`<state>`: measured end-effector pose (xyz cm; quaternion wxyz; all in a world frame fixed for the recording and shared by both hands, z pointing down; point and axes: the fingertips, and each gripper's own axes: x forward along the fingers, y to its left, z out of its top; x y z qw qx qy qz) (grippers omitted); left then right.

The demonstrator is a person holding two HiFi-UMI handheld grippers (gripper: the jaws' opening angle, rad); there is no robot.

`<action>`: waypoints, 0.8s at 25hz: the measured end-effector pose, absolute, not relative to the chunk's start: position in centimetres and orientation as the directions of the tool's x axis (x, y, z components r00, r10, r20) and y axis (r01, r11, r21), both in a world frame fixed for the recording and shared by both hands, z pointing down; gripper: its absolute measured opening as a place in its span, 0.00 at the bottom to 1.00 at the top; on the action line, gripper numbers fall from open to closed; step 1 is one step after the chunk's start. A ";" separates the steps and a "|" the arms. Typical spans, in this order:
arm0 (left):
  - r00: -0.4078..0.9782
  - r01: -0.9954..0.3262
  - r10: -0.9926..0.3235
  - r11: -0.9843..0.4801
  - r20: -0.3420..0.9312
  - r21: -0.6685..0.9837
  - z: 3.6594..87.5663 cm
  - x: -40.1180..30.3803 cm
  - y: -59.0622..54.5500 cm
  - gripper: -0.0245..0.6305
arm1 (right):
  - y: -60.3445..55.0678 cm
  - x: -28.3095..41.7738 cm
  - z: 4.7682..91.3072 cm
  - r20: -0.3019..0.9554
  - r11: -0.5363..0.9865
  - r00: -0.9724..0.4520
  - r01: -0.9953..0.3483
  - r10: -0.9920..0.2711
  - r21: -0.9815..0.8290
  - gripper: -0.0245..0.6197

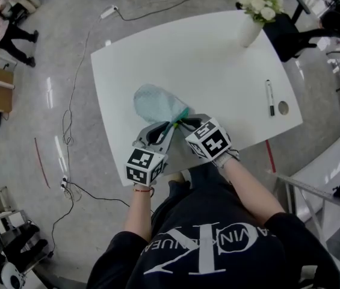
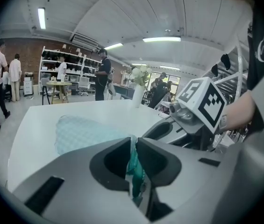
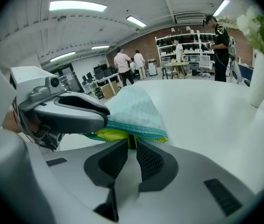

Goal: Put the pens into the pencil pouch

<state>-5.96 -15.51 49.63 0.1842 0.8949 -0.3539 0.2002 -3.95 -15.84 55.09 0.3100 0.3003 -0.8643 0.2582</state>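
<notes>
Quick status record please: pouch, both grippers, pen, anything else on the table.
pouch: flat on table, mouth toward the person
left gripper: jaws shut on pouch's teal edge
right gripper: jaws shut on pouch's rim, yellow lining showing
pen: on table at right, outside pouch
other: vase with flowers, far edge
</notes>
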 end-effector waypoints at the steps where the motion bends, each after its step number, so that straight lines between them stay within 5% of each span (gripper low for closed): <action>1: 0.666 -0.711 -0.563 -0.677 0.489 0.189 49.7 -6.1 -15.5 0.11 | -15.7 -3.9 55.1 0.687 0.686 -0.632 -0.677 -0.357 -0.267 0.16; 6: 0.655 -0.728 -0.581 -0.656 0.483 0.199 49.6 -6.8 -15.7 0.11 | -14.8 -3.6 54.9 0.682 0.687 -0.641 -0.672 -0.352 -0.277 0.20; 12: 0.663 -0.723 -0.577 -0.659 0.477 0.208 49.6 -6.6 -15.7 0.11 | -15.1 -3.5 55.3 0.684 0.686 -0.636 -0.676 -0.358 -0.270 0.10; 20: 0.664 -0.719 -0.569 -0.664 0.486 0.204 50.0 -6.4 -15.7 0.11 | -15.5 -2.6 54.6 0.673 0.674 -0.629 -0.692 -0.389 -0.258 0.11</action>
